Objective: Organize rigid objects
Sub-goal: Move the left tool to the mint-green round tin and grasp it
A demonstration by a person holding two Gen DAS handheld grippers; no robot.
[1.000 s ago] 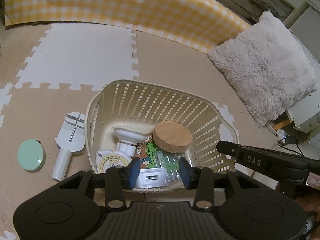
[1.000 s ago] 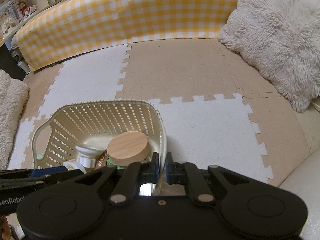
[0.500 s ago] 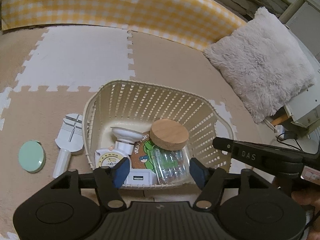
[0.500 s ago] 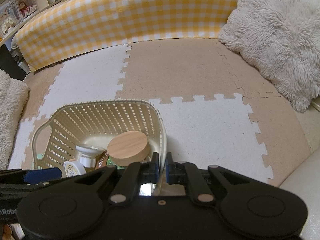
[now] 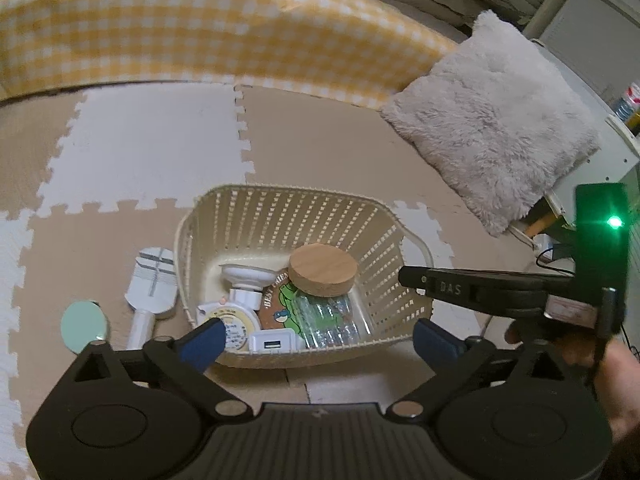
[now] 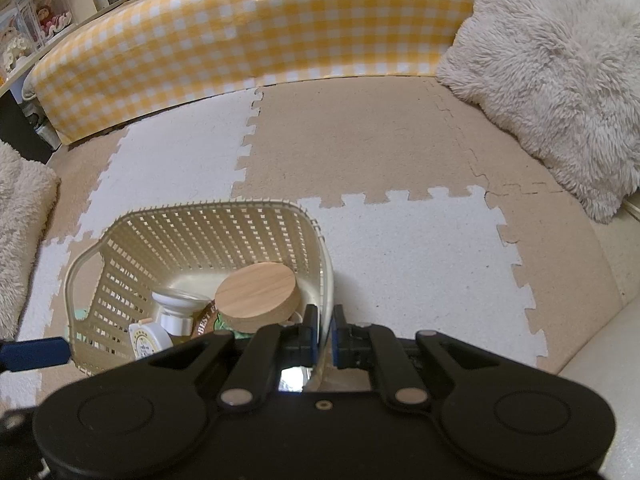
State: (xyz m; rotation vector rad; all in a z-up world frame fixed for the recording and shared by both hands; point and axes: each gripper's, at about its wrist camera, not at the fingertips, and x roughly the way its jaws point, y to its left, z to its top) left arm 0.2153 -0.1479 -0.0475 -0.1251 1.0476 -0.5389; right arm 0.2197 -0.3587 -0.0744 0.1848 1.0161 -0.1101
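A cream slatted basket [image 5: 288, 190] [image 6: 200, 206] stands on the foam mat. Inside lie a wooden disc [image 5: 323, 268] [image 6: 258, 296], a white funnel-shaped piece [image 5: 248, 276], a round yellow dial [image 5: 236, 326], a white charger [image 5: 274, 344] and a clear plastic bottle [image 5: 328, 316]. My left gripper [image 5: 318, 344] hovers over the basket's near wall, its jaws opening wide with nothing pressed between the pads. My right gripper [image 6: 326, 332] is shut on the basket's right rim. Outside, to the left, rest a white handled tool [image 5: 154, 280] and a mint green disc [image 5: 85, 326].
A yellow checked bolster [image 5: 200, 32] [image 6: 248, 32] runs along the back. A fluffy pillow [image 5: 492, 120] [image 6: 560, 80] lies at the right, and a shaggy rug [image 6: 20, 220] at the far left. A person's hand [image 5: 616, 380] holds the right tool.
The left jaws have spread from narrow, around the white charger and bottle, to wide apart. The left gripper has risen and drawn back. The right gripper and basket have stayed still.
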